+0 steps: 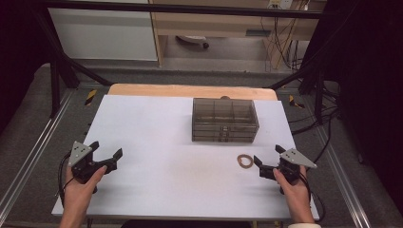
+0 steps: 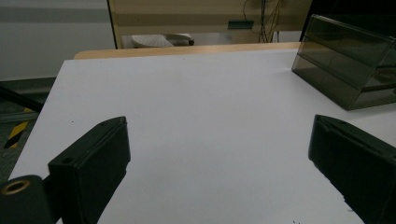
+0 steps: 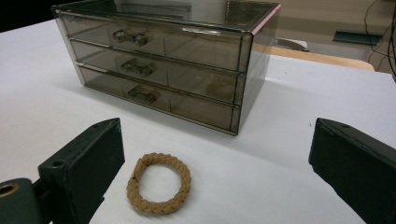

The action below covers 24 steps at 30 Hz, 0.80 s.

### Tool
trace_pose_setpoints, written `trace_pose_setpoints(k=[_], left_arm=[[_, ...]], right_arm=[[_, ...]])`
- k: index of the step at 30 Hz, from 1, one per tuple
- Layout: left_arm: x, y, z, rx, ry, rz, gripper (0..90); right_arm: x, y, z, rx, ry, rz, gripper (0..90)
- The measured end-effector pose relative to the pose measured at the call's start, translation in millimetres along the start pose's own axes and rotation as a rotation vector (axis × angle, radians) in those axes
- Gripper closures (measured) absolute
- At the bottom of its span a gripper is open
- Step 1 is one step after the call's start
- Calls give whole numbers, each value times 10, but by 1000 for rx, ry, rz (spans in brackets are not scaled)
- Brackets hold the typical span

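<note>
High view: a person at a white table [image 1: 157,128] holds two grippers low near its front edge. Left gripper [image 1: 105,153], at the table's left side, has jaws spread wide w/ nothing between them. Right gripper [image 1: 269,159], near the right edge, also stands wide open, empty, tips aimed toward a tan braided ring [image 1: 245,161] lying flat just beside them, not touching. A smoky clear drawer box [image 1: 224,119] sits further back, right of centre, apart from the ring. Broad bare tabletop lies between the two hands; cables and frame rails run along the floor beyond the right edge.

Left gripper view: both black jaws far apart, bare white surface between. Drawer box [image 2: 348,65] sits off to the right, well apart. Table's far edge and wood strip show ahead.

Right gripper view: jaws wide, gripping nothing. The ring [image 3: 159,183] lies on the table just inside the left jaw, close beside it; contact can't be told. Beyond it the three-drawer box [image 3: 168,60] stands w/ drawers shut, handles facing the gripper, open table between box and ring.
</note>
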<state>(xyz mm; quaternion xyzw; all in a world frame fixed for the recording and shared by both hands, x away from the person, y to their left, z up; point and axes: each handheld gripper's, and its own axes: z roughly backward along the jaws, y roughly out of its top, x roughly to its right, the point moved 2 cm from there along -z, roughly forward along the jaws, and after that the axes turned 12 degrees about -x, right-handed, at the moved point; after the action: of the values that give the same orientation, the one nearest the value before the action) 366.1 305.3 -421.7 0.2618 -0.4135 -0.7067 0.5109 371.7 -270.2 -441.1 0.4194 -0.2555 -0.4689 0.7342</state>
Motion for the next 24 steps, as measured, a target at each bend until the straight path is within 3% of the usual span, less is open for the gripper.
trace_pose_setpoints(k=[11,18,24], left_arm=[[14,-9,15,-16,6,-10,74],[66,14,-9,-17,3,-23,71],[123,-9,-36,-39,-7,-39,67]], right_arm=[[-53,44,-2,-40,-69,8,56],[-143,69,-2,-89,-119,71,126],[-143,115,19,-116,-128,53,158]])
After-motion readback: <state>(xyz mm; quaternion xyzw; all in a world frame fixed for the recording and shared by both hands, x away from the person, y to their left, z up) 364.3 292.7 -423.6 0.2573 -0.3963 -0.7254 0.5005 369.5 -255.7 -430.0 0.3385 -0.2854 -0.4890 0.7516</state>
